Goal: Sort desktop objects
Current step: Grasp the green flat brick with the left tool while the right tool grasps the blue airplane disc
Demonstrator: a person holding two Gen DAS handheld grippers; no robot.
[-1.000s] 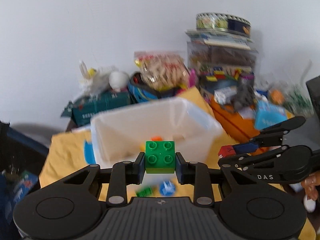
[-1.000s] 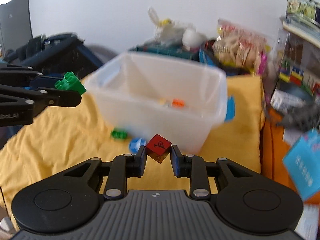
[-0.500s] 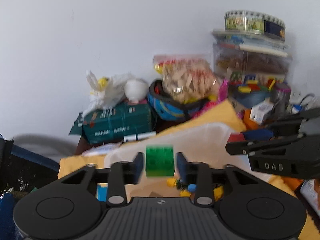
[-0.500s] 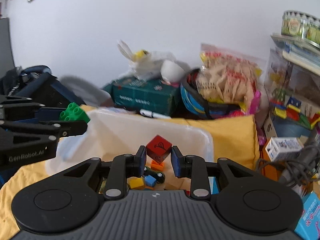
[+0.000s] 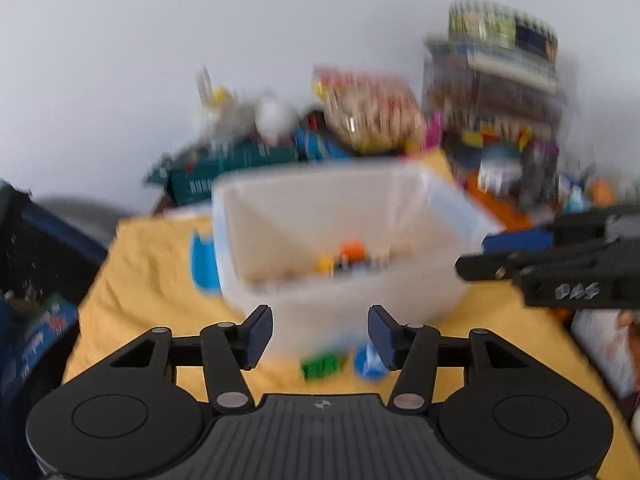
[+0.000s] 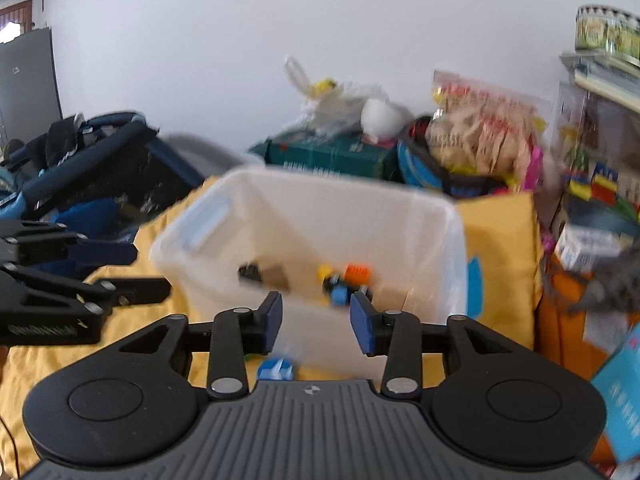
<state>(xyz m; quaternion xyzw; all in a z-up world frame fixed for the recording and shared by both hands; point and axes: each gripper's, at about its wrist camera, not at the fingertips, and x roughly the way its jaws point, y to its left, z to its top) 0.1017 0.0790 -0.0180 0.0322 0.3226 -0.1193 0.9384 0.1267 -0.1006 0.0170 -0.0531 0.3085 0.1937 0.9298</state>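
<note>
Bin (image 5: pixel 360 292) ahead of both spread jaws; blurred toys (image 6: pixel 344 280) apparently inside.

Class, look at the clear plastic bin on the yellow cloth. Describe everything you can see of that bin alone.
The bin is a rectangular tub of translucent, milky plastic, open at the top with no lid in sight. It has a thickened rim and a moulded handle recess at one end. It stands upright on the yellow cloth. Inside, on its floor, lie several small toys, among them an orange piece, a yellow one and a blue one. No gripper touches it. Motion blur hides finer detail.
</note>
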